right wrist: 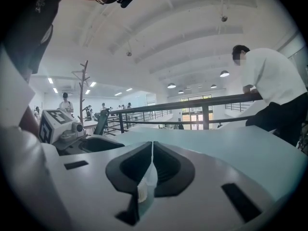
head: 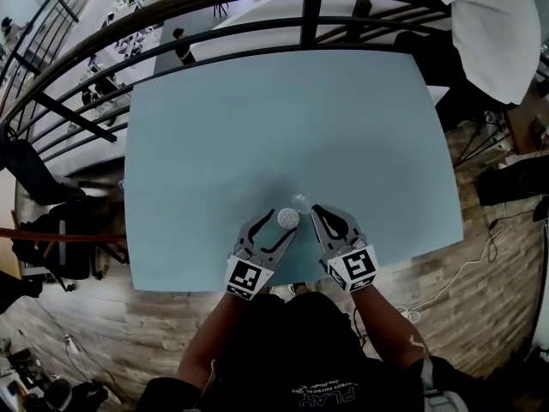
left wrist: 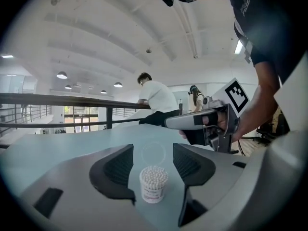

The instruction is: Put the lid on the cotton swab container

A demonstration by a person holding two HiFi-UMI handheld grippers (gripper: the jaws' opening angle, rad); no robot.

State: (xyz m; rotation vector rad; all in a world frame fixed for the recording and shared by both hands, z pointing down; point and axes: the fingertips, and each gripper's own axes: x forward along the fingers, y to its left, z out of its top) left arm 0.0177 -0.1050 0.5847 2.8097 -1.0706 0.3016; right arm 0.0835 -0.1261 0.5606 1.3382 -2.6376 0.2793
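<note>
Cotton swab container [left wrist: 154,183] — between parted jaws of left claw [left wrist: 152,148], untouched | right claw [right wrist: 152,146] — clamped on lid [right wrist: 147,186]

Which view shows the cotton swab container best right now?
Left gripper view: the cotton swab container stands upright, lidless, close up between the open jaws. Head view shows only its small swab-filled top. Right gripper view doesn't clearly show it.

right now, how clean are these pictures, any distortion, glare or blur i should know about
Head view: heavy fisheye, the table and the railing bow; light is even. Left gripper view: dark round border, cotton swab container sharp inside the open left claw, clear lid only a faint ring behind it. Right gripper view: same border, bright ceiling lamps, table evenly lit.
</note>
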